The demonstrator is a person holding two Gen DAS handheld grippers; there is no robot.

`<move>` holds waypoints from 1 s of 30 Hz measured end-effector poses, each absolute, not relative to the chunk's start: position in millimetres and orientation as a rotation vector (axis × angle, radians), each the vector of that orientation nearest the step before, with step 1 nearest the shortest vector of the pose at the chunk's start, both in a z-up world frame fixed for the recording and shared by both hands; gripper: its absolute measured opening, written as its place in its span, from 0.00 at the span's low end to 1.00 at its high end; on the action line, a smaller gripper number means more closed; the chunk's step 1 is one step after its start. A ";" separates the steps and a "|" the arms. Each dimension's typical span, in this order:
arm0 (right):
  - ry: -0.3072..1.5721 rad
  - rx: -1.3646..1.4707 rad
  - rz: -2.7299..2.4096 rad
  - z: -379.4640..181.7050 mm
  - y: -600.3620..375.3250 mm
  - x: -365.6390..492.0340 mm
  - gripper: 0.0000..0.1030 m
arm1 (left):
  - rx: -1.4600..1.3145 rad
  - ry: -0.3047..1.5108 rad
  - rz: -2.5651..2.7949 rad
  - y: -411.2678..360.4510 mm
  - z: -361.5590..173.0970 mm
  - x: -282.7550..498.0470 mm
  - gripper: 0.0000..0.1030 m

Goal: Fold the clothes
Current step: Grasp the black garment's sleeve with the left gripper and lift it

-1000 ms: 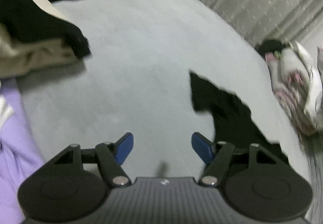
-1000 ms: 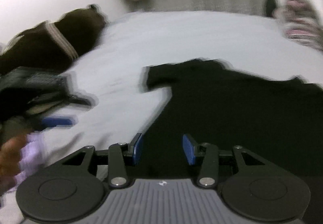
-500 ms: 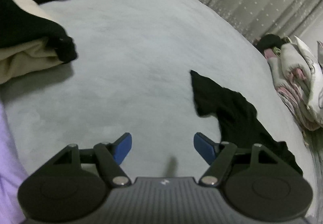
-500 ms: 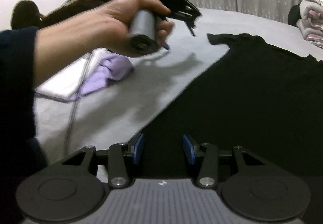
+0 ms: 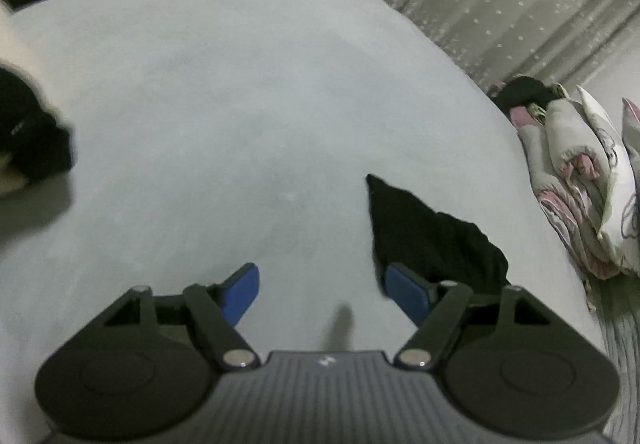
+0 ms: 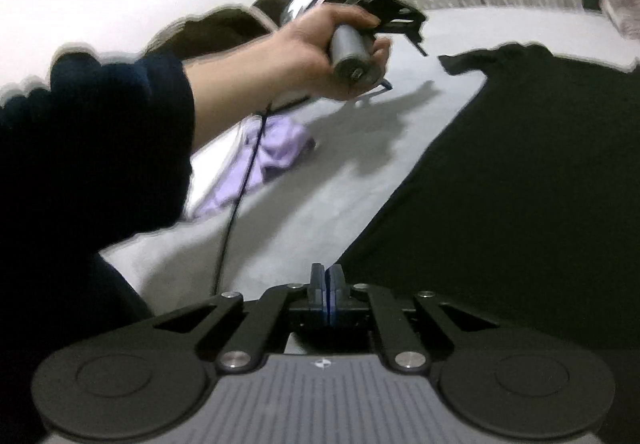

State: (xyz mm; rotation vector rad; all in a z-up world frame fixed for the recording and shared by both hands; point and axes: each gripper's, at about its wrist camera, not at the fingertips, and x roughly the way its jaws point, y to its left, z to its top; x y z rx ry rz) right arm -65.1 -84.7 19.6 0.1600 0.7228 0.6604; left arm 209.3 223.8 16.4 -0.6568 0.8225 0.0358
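- Half a second ago the right gripper (image 6: 326, 280) has its blue pads wide apart over the black shirt (image 6: 520, 184); now the pads are pressed together at the shirt's near edge.
- I cannot tell if cloth is caught between them, because the edge sits right at the pads and it is all dark there.
- Over the same half second the left gripper (image 5: 322, 294) has drifted nearer to the shirt's sleeve (image 5: 420, 236), and its pads stay wide apart with nothing between them.
- Where the shirt is: it lies spread out flat on the grey bed (image 5: 240, 104), with one sleeve pointing away toward the curtain (image 5: 520, 4).
- My guess is that the step is catching the shirt by its edge and its sleeve so it can be folded over.
- To do it well, the left gripper should come low over the sleeve and pinch just one layer near the tip.
- Both sides should lift together and slowly, so the cloth stays smooth and does not bunch up.
- What only the right view shows: the person's left hand (image 6: 320, 48) holding the left gripper up in the air, its shadow on the bed, a purple cloth (image 6: 272, 148), and how big the flat shirt is.
- What only the left view shows: the sleeve tip up close, beside the right pad (image 5: 408, 296), and a pile of folded bedding (image 5: 580, 172) past the bed's edge.
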 end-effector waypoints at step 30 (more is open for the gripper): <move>0.667 0.510 0.813 19.5 -128.8 -60.7 0.05 | -0.374 0.650 0.051 179.0 64.4 279.2 0.05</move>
